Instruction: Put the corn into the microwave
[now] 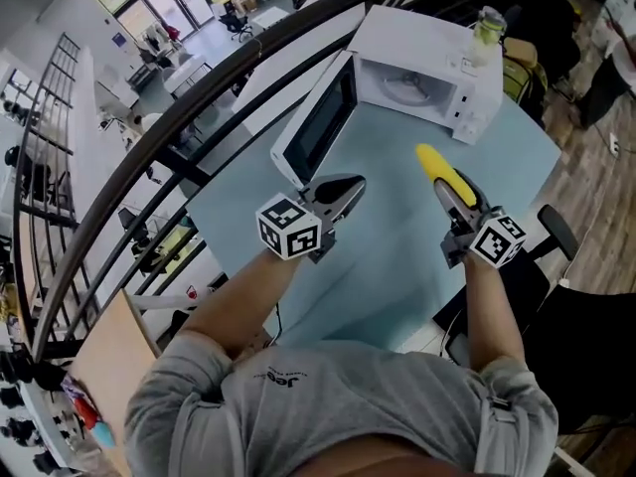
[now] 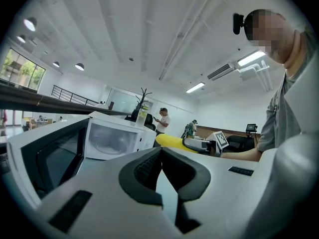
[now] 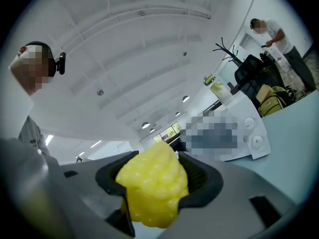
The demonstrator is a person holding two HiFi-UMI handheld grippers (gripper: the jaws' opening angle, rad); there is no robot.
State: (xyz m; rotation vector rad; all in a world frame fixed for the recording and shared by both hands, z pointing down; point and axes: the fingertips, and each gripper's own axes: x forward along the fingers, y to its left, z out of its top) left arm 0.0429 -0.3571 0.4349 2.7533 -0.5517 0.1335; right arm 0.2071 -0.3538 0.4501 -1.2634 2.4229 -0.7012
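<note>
A yellow corn cob (image 1: pixel 435 165) sticks out forward from my right gripper (image 1: pixel 444 187), which is shut on it above the pale blue table (image 1: pixel 397 256). In the right gripper view the corn (image 3: pixel 152 183) fills the gap between the black pads. The white microwave (image 1: pixel 417 68) stands at the table's far end with its door (image 1: pixel 318 122) swung open to the left. My left gripper (image 1: pixel 350 185) hangs just in front of that door, jaws together and empty. The left gripper view shows the microwave (image 2: pixel 114 138) ahead and the corn (image 2: pixel 172 142) to the right.
A clear bottle (image 1: pixel 485 26) stands on top of the microwave. A dark curved railing (image 1: pixel 199 97) runs behind the table on the left. A black chair (image 1: pixel 556 232) sits off the table's right edge. People stand in the background (image 2: pixel 162 121).
</note>
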